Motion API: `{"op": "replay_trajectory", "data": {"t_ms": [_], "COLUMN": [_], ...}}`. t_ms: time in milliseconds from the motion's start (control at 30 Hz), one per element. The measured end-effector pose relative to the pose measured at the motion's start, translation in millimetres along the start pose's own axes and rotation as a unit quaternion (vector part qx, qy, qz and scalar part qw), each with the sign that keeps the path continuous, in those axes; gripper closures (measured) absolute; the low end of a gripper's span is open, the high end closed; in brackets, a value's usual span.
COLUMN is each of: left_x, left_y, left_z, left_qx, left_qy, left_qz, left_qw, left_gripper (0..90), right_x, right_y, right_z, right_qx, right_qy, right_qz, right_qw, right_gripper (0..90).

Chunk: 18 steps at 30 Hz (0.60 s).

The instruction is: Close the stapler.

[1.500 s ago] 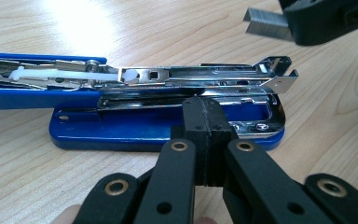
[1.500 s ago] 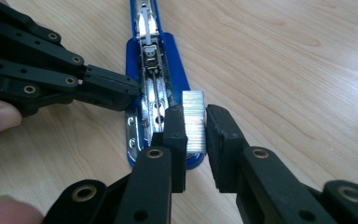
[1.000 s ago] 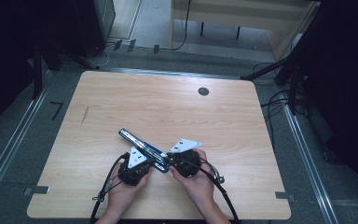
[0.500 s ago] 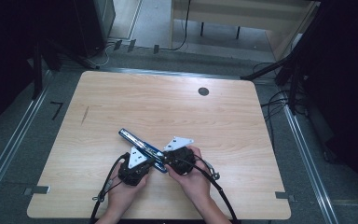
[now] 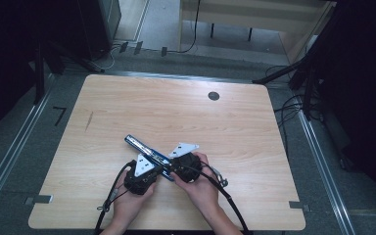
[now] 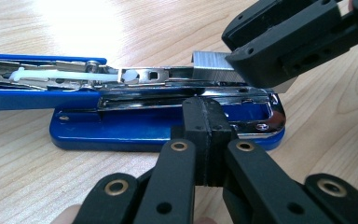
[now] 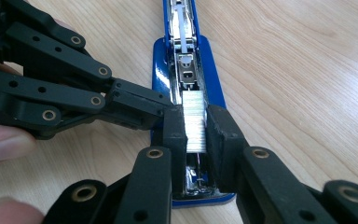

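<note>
Near the front edge of the counter [image 5: 127, 98] lies the stapler [image 5: 142, 147], blue, swung open so that its top arm stretches away toward the far left and its base lies flat on the wood. Both my claws meet at its near end.

My left claw [image 6: 208, 128] is closed tight, jaws pressed together with nothing between them, and its tip rests against the side of the stapler's chrome magazine, close to the front end of the base. Seen from above, my left claw [image 5: 142, 174] sits just left of the stapler's near end, my hand behind it.

My right claw [image 7: 196, 128] stands narrow, pinched on a strip of staples [image 7: 195, 121]. The strip lies lengthwise over the open magazine channel, its silver top showing between my two pads, which press on its sides. In the left gripper view the same staples [image 6: 212, 63] sit just above the magazine rail, with the right claw's black fingers [image 6: 279, 51] over their right end. From above, my right claw [image 5: 186, 164] sits at the right of the stapler, almost touching the left one.

A dark round hole [image 5: 214, 96] marks the counter's far side, well apart from all this.
</note>
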State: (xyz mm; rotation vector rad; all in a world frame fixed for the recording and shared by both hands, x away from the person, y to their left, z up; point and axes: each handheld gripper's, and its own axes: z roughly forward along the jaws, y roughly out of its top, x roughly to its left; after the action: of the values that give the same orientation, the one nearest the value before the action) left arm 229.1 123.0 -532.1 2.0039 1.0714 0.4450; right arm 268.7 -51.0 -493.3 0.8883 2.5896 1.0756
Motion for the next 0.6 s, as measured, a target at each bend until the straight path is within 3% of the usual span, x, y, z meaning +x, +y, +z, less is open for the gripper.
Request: {"op": "replay_trajectory", "data": {"t_ms": [600], "left_x": [0.0], "left_y": [0.0], "left_z": [0.1], "left_qx": [0.0], "left_qy": [0.0], "left_qz": [-0.001], "left_qw": [1.0], "left_gripper": [90.0], "right_x": [-2.4], "right_y": [4.4], "right_z": [4.1], "right_qx": [0.014], "right_qy": [0.005], "right_qz": [-0.004], "right_qw": [0.9999], "right_gripper": [79.5]}}
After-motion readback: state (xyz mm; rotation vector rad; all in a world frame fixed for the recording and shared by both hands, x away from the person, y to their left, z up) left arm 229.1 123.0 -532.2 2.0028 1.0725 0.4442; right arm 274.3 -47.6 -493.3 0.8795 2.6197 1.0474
